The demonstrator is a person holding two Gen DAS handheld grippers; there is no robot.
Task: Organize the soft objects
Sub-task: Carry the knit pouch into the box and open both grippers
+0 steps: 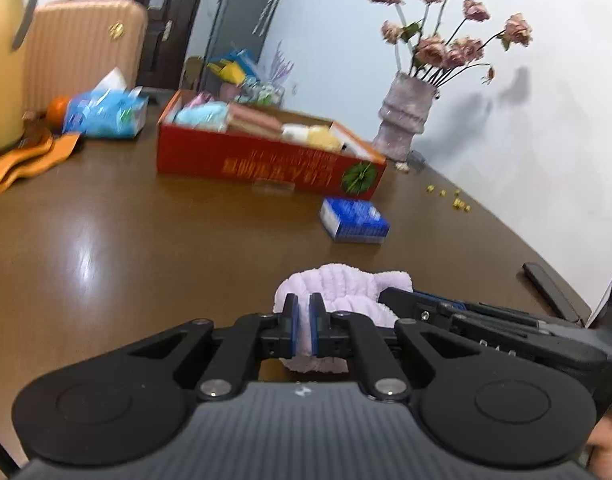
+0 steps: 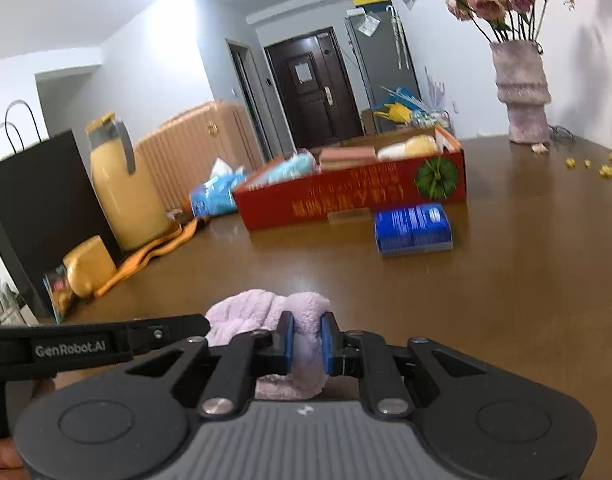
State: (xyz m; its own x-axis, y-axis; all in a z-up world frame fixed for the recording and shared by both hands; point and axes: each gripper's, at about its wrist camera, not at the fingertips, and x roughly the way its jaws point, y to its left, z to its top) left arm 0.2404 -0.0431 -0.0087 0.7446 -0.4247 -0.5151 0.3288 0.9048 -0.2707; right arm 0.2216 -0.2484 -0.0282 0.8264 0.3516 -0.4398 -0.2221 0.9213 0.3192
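Gripping the lilac fluffy towel point(image 1: 346, 280) at bottom centre of both views: left gripper point(image 1: 304, 316) pads pinched tight on one fold, right gripper point(image 2: 307, 338) clamped on a thicker fold beside it. Towel rests on the brown table point(image 1: 126, 240). Mid-frame: red cardboard box point(image 1: 266, 156) holding folded soft items, blue packet point(image 1: 355, 220) just in front of its right end. Upper right: vase of dried roses point(image 1: 402, 120).

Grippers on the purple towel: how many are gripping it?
2. The left gripper pinches the purple towel at its left end; the right gripper pinches its right end.
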